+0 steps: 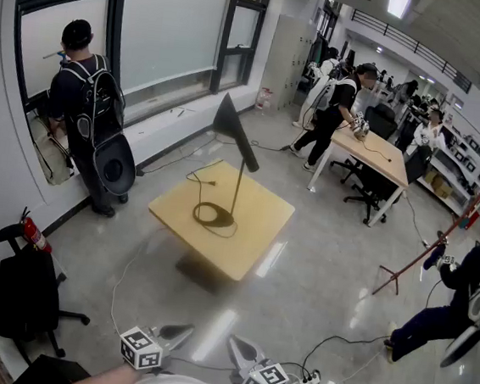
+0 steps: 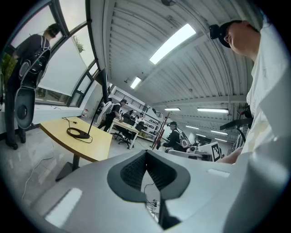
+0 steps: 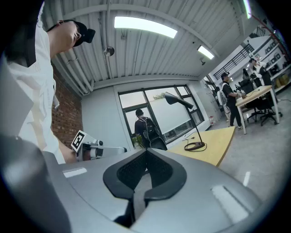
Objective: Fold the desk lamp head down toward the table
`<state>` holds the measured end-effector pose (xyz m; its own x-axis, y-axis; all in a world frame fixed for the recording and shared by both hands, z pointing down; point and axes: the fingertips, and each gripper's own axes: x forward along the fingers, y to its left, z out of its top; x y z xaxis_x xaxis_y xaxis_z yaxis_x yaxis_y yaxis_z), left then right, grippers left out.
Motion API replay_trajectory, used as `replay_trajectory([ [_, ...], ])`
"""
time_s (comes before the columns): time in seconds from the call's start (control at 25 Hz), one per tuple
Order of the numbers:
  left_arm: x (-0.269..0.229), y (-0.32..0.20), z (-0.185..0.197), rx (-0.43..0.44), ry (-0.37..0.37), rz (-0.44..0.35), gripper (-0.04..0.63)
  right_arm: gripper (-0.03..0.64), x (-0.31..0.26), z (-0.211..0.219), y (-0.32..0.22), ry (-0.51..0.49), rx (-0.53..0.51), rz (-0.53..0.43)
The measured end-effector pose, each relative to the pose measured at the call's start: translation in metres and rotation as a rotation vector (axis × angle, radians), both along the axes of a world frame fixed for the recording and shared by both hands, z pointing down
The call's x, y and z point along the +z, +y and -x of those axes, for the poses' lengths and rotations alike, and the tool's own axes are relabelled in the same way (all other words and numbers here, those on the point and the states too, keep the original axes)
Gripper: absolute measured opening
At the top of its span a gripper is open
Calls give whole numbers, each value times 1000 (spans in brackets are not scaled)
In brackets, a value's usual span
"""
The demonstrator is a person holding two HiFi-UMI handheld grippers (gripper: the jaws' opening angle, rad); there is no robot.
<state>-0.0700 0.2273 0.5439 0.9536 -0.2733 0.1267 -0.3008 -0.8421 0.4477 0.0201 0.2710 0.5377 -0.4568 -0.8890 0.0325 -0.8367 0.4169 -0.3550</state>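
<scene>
Desk lamp (image 1: 245, 158), black, standing on the yellow bench (image 1: 257, 231) at mid-room, well apart from both grippers I am steering. A thin stem rises upright from a dark ring-shaped base (image 1: 203, 219). The long, tapered lamp head (image 1: 232, 126) joins the top of the stem at its lower end. In the head view the long axis of the lamp head slants, its free end pointing up and left toward the windows. Left gripper (image 2: 146, 168): I read its fingers as pressed together with nothing between them. Right gripper (image 3: 145, 170): fingers likewise together, empty.
</scene>
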Motion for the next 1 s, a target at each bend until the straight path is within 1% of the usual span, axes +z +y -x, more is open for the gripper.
replay_trajectory([
  [0.24,-1,6,-7,-11,7,10,0,11,-12,-15,6,-82,5,-30],
  [0.36,-1,8,-8,-21,5,6,0,11,-5,-19,8,-51,3,-10],
  [0.44,-2,11,-8,-27,5,3,0,11,-6,-20,11,-49,-2,4],
  [0.64,-3,15,-3,-56,1,-3,0,11,-5,-18,18,-64,-29,16],
  [0.88,-6,18,-2,-92,-3,-12,0,9,-8,-19,24,-96,-69,8],
  [1.0,-5,26,-11,-77,-19,-31,0,10,-4,-24,29,-58,-72,22],
])
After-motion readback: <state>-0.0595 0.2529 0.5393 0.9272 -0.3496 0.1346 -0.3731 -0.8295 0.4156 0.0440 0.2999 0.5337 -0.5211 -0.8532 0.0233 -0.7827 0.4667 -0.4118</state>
